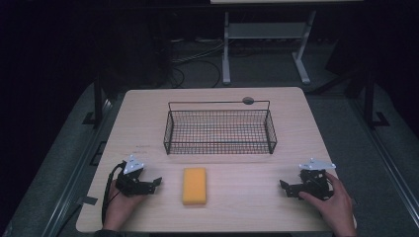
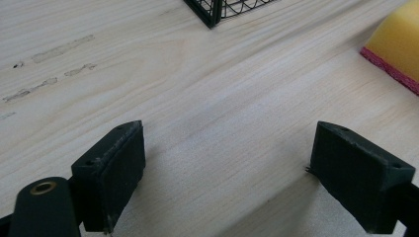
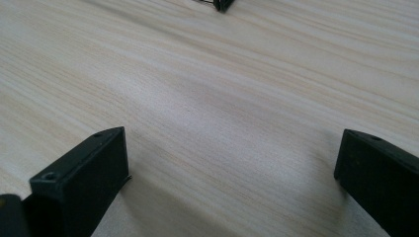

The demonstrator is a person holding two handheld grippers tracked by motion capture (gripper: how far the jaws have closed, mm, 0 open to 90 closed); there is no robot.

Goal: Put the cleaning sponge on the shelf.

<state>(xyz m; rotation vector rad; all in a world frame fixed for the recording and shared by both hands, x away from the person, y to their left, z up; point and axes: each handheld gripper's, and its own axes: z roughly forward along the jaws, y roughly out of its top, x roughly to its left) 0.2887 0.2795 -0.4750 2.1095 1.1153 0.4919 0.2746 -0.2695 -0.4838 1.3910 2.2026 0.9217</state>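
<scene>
A yellow sponge [image 1: 194, 185] lies flat on the wooden table [image 1: 143, 108], near the front edge and midway between the two hands. Its corner, with a red underside, shows at the upper right of the left gripper view [image 2: 398, 47]. Behind it stands an empty black wire basket [image 1: 220, 131]. My left gripper [image 1: 154, 183] rests on the table left of the sponge, jaws wide apart over bare wood [image 2: 227, 173]. My right gripper [image 1: 285, 187] rests at the right, also open with nothing between its jaws [image 3: 232, 177].
A basket corner shows at the top of the left gripper view [image 2: 210, 15] and of the right gripper view [image 3: 222, 5]. A small round grey fitting [image 1: 248, 100] sits in the table's far edge. Faint grey smudges [image 2: 59, 49] mark the wood. Beyond the table stands a white frame [image 1: 267, 44].
</scene>
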